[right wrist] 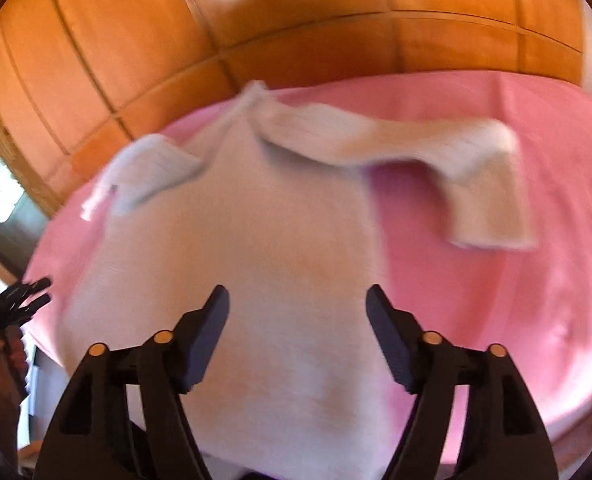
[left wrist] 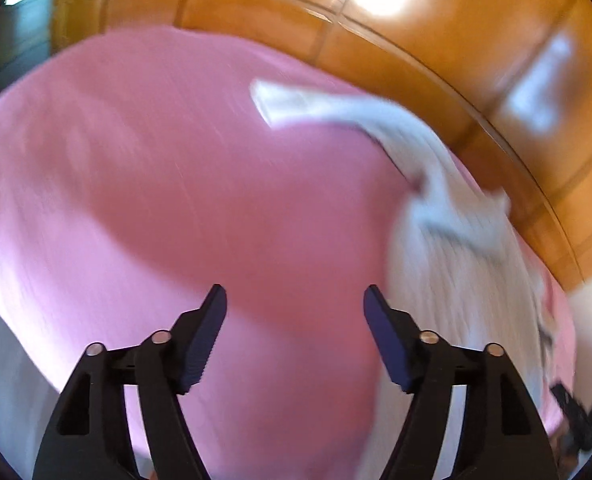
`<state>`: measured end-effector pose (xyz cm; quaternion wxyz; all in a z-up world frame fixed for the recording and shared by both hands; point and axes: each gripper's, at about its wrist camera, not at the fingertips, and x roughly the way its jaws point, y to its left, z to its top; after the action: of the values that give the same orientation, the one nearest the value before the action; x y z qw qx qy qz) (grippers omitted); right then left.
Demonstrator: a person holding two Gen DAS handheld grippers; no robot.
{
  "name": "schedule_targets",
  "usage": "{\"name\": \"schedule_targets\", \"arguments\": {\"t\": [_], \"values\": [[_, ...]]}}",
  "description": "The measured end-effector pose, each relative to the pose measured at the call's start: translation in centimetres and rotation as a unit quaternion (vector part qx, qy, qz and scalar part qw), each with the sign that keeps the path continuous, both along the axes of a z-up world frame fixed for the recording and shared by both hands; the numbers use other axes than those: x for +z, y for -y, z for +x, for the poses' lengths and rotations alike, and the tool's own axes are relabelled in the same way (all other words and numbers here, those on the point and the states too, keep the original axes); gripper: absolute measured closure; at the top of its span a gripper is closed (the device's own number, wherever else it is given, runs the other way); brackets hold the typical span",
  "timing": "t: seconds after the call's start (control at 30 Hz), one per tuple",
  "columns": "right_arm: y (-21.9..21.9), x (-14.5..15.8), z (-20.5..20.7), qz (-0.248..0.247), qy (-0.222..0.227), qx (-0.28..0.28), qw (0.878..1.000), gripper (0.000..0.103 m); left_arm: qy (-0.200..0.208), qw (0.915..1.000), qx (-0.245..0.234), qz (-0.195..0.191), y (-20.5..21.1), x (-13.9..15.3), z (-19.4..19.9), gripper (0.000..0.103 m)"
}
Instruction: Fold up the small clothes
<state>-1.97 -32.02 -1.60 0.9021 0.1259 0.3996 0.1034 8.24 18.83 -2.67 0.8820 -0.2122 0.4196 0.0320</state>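
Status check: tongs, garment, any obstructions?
Left tongs open, empty. Right tongs open, empty. White top spread unfolded on pink sheet. No obstructions seen.

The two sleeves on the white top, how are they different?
The long sleeve stretches out and bends down at its cuff; the other sleeve lies bunched up short. The long sleeve lies over the pink cover; the bunched one sits by the cover's edge. Both are white.

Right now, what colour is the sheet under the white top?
Pink sheet, clearest in the right wrist view.
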Motion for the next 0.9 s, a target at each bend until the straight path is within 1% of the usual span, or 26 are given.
{"name": "schedule_targets", "arguments": {"t": [0.07, 0.17, 0.2, 0.23, 0.3, 0.37, 0.4, 0.43, 0.47, 0.5, 0.53, 0.57, 0.6, 0.63, 0.7, 0.77, 0.83, 0.9], "values": [[-2.8, -0.5, 1.6, 0.0, -0.002, 0.026, 1.0, 0.031, 0.003, 0.9997, 0.025, 0.007, -1.6, 0.4, 2.2, 0.033], [-7.7, -1.7, 3.5, -0.019, 0.002, 0.071, 0.997, 0.031, 0.002, 0.9981, 0.059, -0.015, -4.2, 0.5, 6.1, 0.033], [-8.5, -2.0, 3.7, -0.02, 0.001, 0.081, 0.996, 0.031, 0.003, 0.9974, 0.069, -0.02, -5.2, 0.7, 7.2, 0.033], [-9.3, -2.3, 4.1, -0.023, -0.002, 0.088, 0.996, 0.03, 0.004, 0.9969, 0.077, -0.015, -5.9, 0.8, 8.4, 0.033], [-11.0, -3.2, 4.8, -0.047, -0.001, 0.093, 0.995, 0.025, 0.006, 0.9967, 0.079, 0.019, -5.6, 1.0, 10.7, 0.033], [-11.7, -4.3, 5.5, -0.065, 0.003, 0.091, 0.994, 0.019, 0.013, 0.9959, 0.059, 0.068, -4.4, 1.2, 12.5, 0.033], [-11.8, -4.6, 5.8, -0.064, 0.002, 0.089, 0.994, 0.018, 0.016, 0.9941, 0.041, 0.099, -3.2, 1.3, 13.5, 0.033], [-11.6, -4.8, 5.8, -0.062, 0.005, 0.088, 0.994, 0.015, 0.016, 0.9903, 0.021, 0.136, -1.8, 1.1, 14.6, 0.033], [-11.7, -5.0, 5.9, -0.063, 0.011, 0.087, 0.994, 0.014, 0.013, 0.9868, 0.007, 0.161, -0.9, 0.9, 15.5, 0.033], [-11.7, -5.1, 6.2, -0.064, 0.013, 0.088, 0.994, 0.013, 0.008, 0.9797, -0.009, 0.2, 0.3, 0.4, 16.8, 0.033], [-11.8, -5.2, 6.3, -0.066, 0.016, 0.089, 0.994, 0.01, 0.003, 0.9746, -0.016, 0.223, 1.0, -0.1, 17.8, 0.033], [-11.9, -5.3, 6.3, -0.067, 0.019, 0.091, 0.993, 0.008, -0.003, 0.9709, -0.02, 0.239, 1.3, -0.7, 18.8, 0.033], [-12.0, -5.3, 6.2, -0.071, 0.022, 0.093, 0.993, 0.007, -0.015, 0.969, -0.02, 0.246, 1.4, -1.5, 20.0, 0.035], [-12.1, -5.3, 6.1, -0.077, 0.024, 0.094, 0.992, 0.007, -0.026, 0.9703, -0.022, 0.239, 1.1, -2.1, 20.8, 0.058], [-12.3, -5.2, 6.1, -0.081, 0.025, 0.095, 0.992, 0.007, -0.044, 0.9745, -0.029, 0.218, 0.3, -2.7, 21.7, 0.096], [-12.1, -4.9, 6.2, -0.079, 0.018, 0.096, 0.992, 0.007, -0.026, 0.9792, -0.035, 0.198, -1.0, -1.3, 21.1, 0.097], [-12.3, -4.5, 6.6, -0.075, 0.01, 0.098, 0.992, 0.006, -0.015, 0.9802, -0.029, 0.195, -2.5, 0.6, 20.0, 0.098], [-12.2, -3.9, 7.3, -0.058, 0.008, 0.102, 0.993, 0.006, -0.009, 0.983, -0.022, 0.182, -4.6, 2.6, 18.6, 0.098]]}}
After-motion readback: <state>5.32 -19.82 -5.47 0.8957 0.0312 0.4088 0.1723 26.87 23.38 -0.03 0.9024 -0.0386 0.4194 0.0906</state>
